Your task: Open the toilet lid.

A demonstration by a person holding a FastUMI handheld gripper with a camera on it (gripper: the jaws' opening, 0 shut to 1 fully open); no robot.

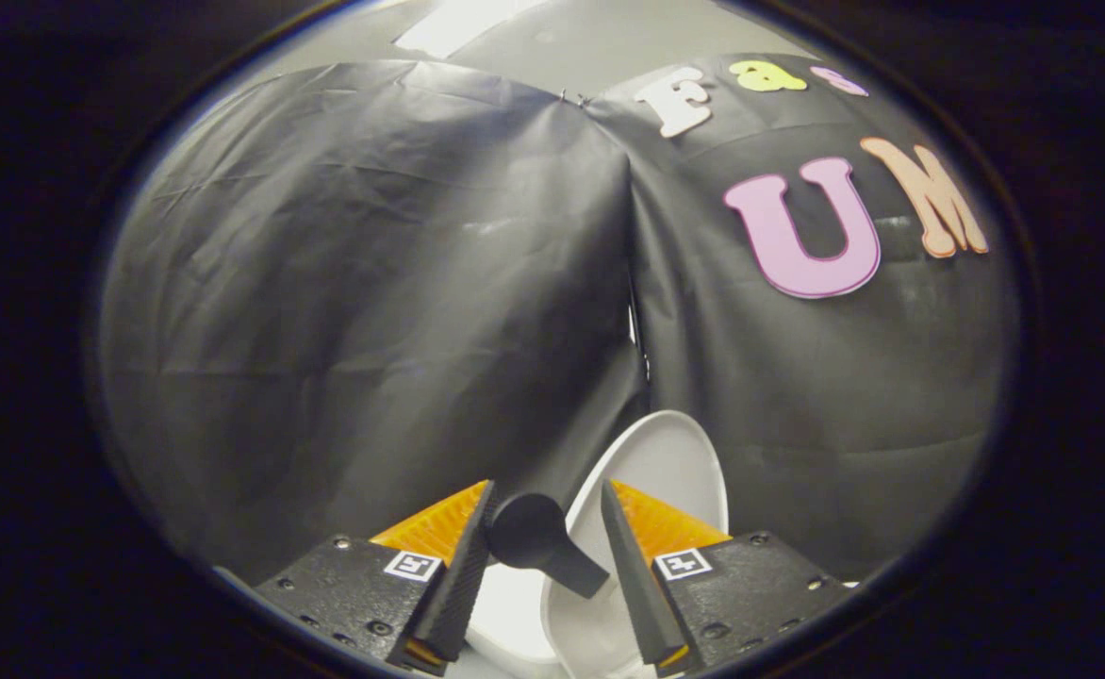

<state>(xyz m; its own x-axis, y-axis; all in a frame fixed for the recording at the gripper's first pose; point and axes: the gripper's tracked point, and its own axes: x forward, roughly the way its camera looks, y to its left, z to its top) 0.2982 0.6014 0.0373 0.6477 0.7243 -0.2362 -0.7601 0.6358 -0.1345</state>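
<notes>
- The claw point(545, 528) is released, fingers spread apart.
- The white lid point(670, 462) stands raised, between and just beyond the fingers.
- Its black handle point(538, 542) sits between the fingers, nearest the left one.

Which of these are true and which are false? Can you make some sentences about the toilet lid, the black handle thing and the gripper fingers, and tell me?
1. The toilet lid is raised, standing up against the booth wall. True.
2. The lid is black. False: it is white.
3. A dark round-ended handle sits between the fingers of the gripper. True.
4. Both fingers squeeze the handle. False: the gripper is open, with a gap beside the handle.
5. The lid lies flat and closed. False: it is tilted up.
</notes>
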